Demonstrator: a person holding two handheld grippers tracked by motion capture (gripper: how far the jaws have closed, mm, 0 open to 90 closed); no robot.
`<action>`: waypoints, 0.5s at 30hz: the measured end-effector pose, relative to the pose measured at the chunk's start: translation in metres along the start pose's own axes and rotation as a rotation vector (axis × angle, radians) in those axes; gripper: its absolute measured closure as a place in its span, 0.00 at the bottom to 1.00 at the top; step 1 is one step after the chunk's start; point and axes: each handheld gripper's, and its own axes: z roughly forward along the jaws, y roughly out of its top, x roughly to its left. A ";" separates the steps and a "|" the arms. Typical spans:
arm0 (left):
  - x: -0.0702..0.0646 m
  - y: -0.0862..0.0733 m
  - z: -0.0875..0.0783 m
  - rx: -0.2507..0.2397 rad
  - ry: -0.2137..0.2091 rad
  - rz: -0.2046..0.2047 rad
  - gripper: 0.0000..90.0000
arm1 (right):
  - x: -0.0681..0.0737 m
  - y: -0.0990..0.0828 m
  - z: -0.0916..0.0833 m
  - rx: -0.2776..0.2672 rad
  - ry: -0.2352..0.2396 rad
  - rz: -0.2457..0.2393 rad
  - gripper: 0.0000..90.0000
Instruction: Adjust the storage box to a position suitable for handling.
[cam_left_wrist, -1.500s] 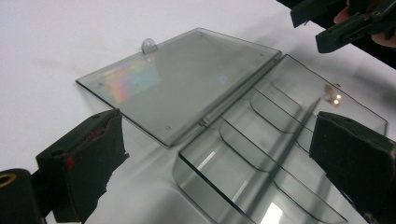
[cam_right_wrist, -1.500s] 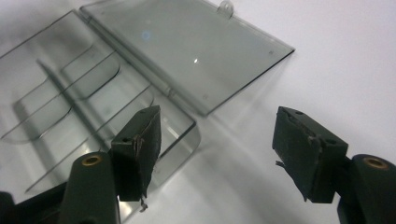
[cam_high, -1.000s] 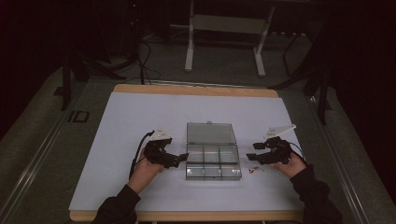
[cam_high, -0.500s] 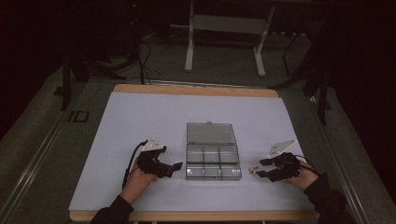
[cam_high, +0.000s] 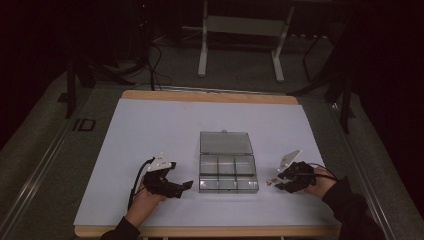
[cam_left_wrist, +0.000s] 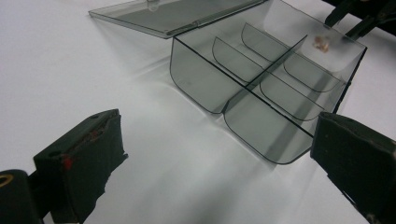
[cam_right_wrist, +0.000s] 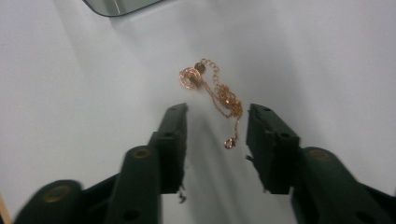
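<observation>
The gold chain (cam_right_wrist: 215, 91) lies loose on the desk (cam_high: 150, 130) at about three o'clock from the clear divided box (cam_high: 228, 170), just beside it, and I judge I am mid-pickup. My right tool (cam_right_wrist: 215, 122) has just been closing, jaws half spread astride the chain's tail, not yet pinching. Next I must settle lower and squeeze; my left tool (cam_left_wrist: 215, 154), spread and empty, waits at nine o'clock.

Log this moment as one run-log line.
right gripper: fingers closing around gold chain bracelet, not gripping | left gripper: open | clear plastic divided box: lid open
</observation>
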 end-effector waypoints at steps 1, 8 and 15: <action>0.001 -0.001 0.000 0.003 0.001 0.000 0.04 | -0.001 0.002 0.001 0.007 0.005 -0.004 0.68; 0.005 -0.003 0.000 0.001 0.021 -0.008 0.04 | -0.008 0.014 0.010 0.102 0.028 -0.053 0.76; 0.003 -0.003 0.002 -0.002 0.019 0.001 0.04 | -0.014 0.026 0.015 0.179 0.077 -0.107 0.79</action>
